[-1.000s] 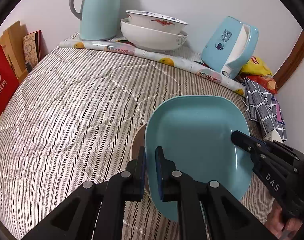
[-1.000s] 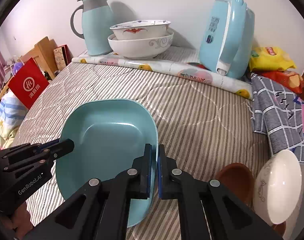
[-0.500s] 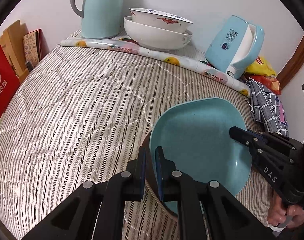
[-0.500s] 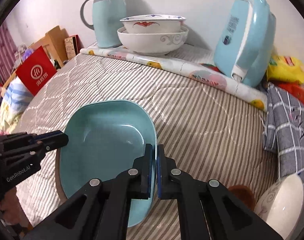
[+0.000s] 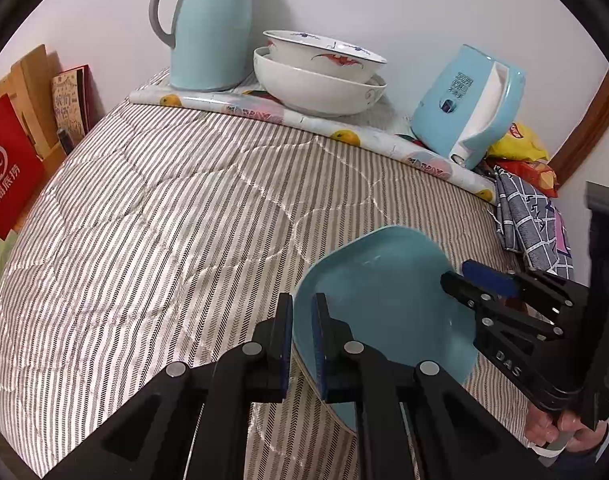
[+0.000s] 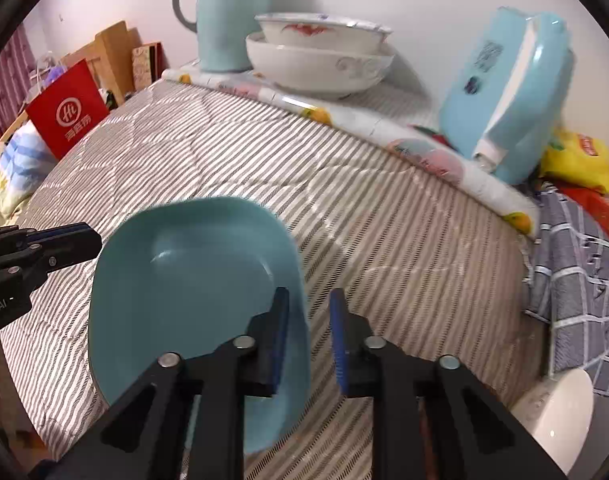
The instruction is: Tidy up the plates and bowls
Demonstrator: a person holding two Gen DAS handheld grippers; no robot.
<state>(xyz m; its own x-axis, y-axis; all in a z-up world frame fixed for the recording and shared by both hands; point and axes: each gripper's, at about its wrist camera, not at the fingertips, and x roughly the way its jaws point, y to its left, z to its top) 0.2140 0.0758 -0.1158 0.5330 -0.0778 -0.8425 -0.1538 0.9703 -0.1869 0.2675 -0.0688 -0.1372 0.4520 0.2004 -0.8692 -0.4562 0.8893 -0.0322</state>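
Note:
A teal squarish plate (image 5: 384, 308) sits near the front of the striped quilt (image 5: 164, 220). My left gripper (image 5: 302, 344) is shut on its left rim. In the right wrist view the plate (image 6: 184, 292) lies left of centre. My right gripper (image 6: 309, 340) is open with the plate's right rim between its fingers, not pinched. Two white patterned bowls (image 5: 320, 76) are stacked at the back; they also show in the right wrist view (image 6: 320, 56). A small white bowl (image 6: 560, 408) lies at the front right.
A teal thermos jug (image 5: 208, 24) and a tilted light blue kettle (image 5: 468, 104) stand at the back on a fruit-print mat (image 5: 304, 116). Snack bags (image 6: 584, 160) and a checked cloth (image 6: 576, 280) lie to the right. A red bag (image 5: 4, 176) stands on the left.
The right gripper has opened, letting go of the plate's right rim. The plate has shifted right and toward the front, and the brown dish under it no longer shows.

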